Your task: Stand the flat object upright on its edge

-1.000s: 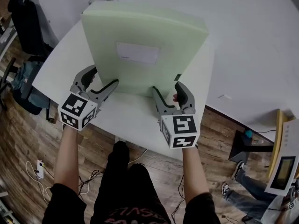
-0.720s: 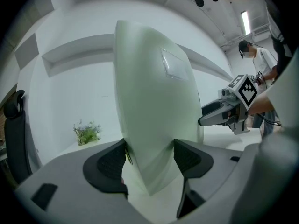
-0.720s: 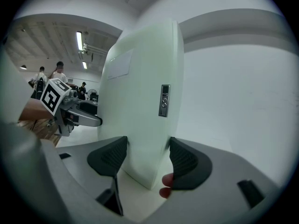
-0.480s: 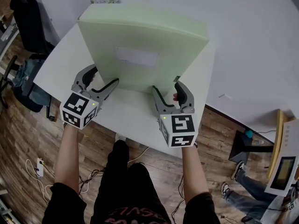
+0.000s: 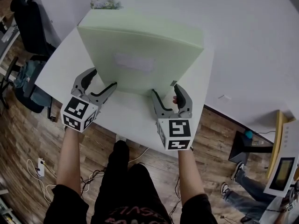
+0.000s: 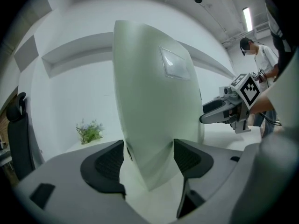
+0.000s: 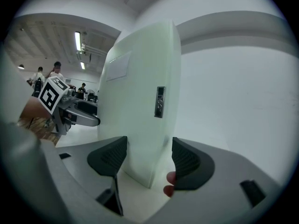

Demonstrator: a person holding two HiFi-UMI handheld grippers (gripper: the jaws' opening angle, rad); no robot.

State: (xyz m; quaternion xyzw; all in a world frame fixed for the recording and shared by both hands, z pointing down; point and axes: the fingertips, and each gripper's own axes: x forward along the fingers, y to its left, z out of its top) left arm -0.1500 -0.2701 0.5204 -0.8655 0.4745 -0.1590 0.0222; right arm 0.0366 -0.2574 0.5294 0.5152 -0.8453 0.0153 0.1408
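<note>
Foam pad (image 5: 140, 36) tipped further upright; left gripper (image 5: 103, 78), right gripper (image 5: 165, 88) clamp it (right gripper view misses plant (image 5: 105, 3)).

White table (image 5: 128, 113) with a rounded outline, seen from above over wooden flooring. Standing directly on the tabletop, on its lower long edge and close to the near side: thick pale green foam slab (image 5: 140, 45), broad face with a pale rectangular label turned toward the near edge, small dark tab on its right narrow side. At the far edge, behind the slab: small leafy plant (image 5: 105, 3), contact with the tabletop not discernible.
</note>
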